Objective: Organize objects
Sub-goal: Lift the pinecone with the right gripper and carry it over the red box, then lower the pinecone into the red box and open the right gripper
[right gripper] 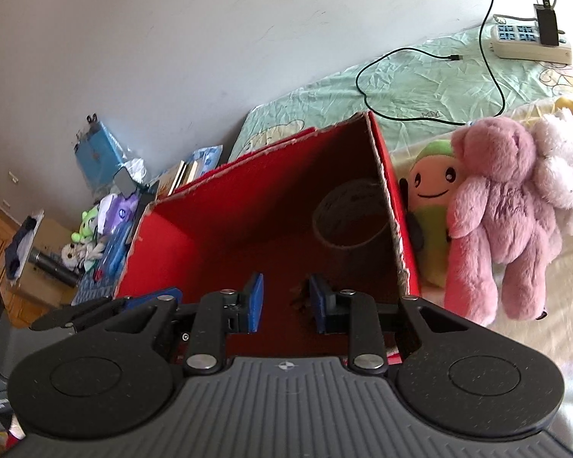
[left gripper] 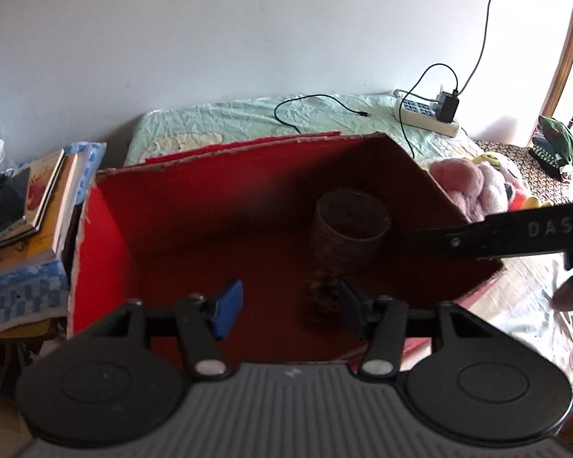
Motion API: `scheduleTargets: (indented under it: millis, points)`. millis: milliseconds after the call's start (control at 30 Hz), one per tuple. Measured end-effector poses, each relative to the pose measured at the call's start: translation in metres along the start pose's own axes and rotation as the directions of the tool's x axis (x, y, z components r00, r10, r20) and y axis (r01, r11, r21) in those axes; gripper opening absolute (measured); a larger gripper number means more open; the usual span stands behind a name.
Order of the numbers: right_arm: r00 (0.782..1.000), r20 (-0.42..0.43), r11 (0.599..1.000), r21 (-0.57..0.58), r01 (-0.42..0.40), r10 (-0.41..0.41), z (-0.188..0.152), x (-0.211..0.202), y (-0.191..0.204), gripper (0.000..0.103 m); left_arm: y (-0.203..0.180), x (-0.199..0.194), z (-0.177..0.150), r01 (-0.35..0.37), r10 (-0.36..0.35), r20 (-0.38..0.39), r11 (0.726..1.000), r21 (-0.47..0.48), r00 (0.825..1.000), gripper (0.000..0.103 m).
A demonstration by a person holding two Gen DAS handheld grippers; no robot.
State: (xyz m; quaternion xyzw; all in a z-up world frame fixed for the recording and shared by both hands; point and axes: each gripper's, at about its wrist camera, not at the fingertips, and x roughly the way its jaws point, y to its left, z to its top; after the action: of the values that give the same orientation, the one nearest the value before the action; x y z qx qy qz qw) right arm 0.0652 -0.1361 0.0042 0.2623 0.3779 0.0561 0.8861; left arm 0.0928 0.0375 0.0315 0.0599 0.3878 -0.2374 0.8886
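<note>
An open red cardboard box [left gripper: 195,206] [right gripper: 210,229] sits on the bed. Inside it, near the right wall, a round brown woven container [left gripper: 350,225] [right gripper: 349,223] stands upright. A small dark brown lumpy object [left gripper: 321,299] [right gripper: 298,297], blurred, lies on the box floor in front of it. My left gripper [left gripper: 291,311] hangs open over the box's near edge, with the lumpy object just beyond its right pad. My right gripper [right gripper: 286,302] is open above the same spot, with nothing between its blue pads. Its black body [left gripper: 515,234] reaches in from the right.
Plush toys lie against the box's right side: a pink bear [right gripper: 496,210] [left gripper: 460,187], a green-and-orange doll [right gripper: 433,187] and a white one [right gripper: 561,160]. A power strip [right gripper: 531,42] [left gripper: 426,114] with black cables lies on the bed behind. Stacked books [left gripper: 30,206] and clutter stand left of the box.
</note>
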Motion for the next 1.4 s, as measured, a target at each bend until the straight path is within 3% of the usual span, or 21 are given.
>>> scheduleTargets:
  millis: [333,500,867,967,1033,1133,1300,1400]
  points:
    - [0.999,0.027,1.0,0.007,-0.029,0.028,-0.011,-0.019,-0.016,0.034,-0.021,-0.005,0.002,-0.02,0.02,-0.031,1.0,-0.021,0.999,0.061]
    - [0.999,0.03,0.999,0.009,-0.035,0.035,-0.006,-0.027,-0.023,0.036,-0.026,-0.01,0.003,-0.075,0.073,-0.045,0.996,-0.044,0.996,0.067]
    - [0.998,-0.046,0.999,0.002,-0.052,0.052,0.01,-0.017,-0.019,0.036,-0.007,-0.03,0.004,-0.223,0.218,-0.062,0.971,-0.085,0.974,0.068]
    - [0.985,-0.103,0.99,0.047,-0.132,0.137,0.027,-0.002,-0.013,0.036,0.0,-0.033,0.005,-0.241,0.236,-0.061,0.965,-0.098,0.97,0.069]
    - [0.98,-0.139,0.989,0.047,-0.137,0.143,0.038,0.016,0.0,0.036,0.005,-0.032,0.006,-0.266,0.26,-0.066,0.958,-0.106,0.963,0.071]
    - [0.969,-0.232,0.997,0.014,-0.077,0.078,0.048,0.057,0.021,0.036,0.015,-0.028,0.008,-0.304,0.296,-0.081,0.946,-0.11,0.952,0.071]
    - [0.911,-0.411,1.0,0.009,0.029,-0.023,0.042,0.129,0.031,0.036,0.032,-0.023,0.01,-0.293,0.283,-0.091,0.947,-0.128,0.955,0.071]
    - [0.881,-0.469,0.995,0.049,0.09,-0.057,0.039,0.152,0.023,0.035,0.041,-0.019,0.011,-0.268,0.258,-0.092,0.955,-0.127,0.962,0.072]
